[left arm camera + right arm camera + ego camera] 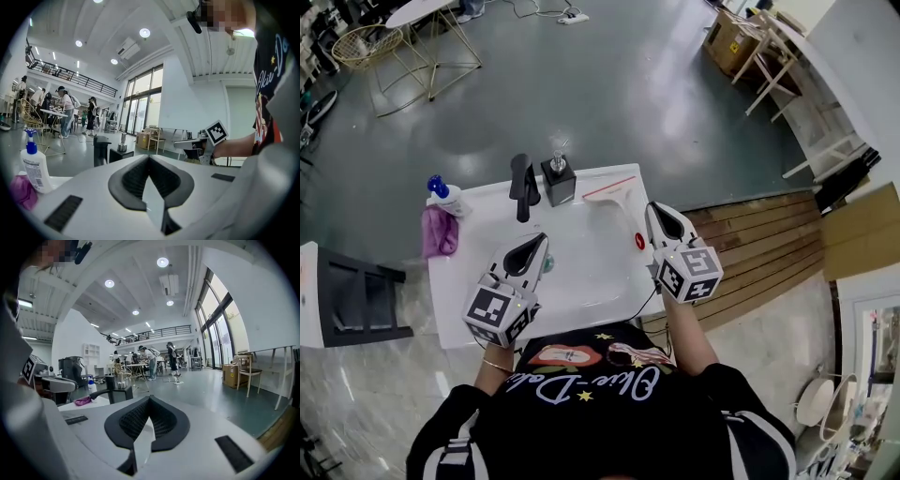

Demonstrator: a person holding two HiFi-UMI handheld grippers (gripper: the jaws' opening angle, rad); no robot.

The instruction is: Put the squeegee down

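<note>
The squeegee (617,200), white with a red-edged blade and a red handle end, lies on the back right rim of the white sink (581,277). My right gripper (654,209) hovers just to its right, jaws shut with nothing between them; in the right gripper view (149,400) the pads meet and the squeegee is hidden. My left gripper (540,241) is over the basin's left half, also shut and empty, and its pads (136,180) are closed together in the left gripper view.
A black faucet (522,186) and a soap dispenser (558,180) stand at the sink's back edge. A blue-capped bottle (441,190) and a purple cloth (439,232) sit at the left end. Wooden decking (759,244) runs along the right; a dark stool (356,295) stands left.
</note>
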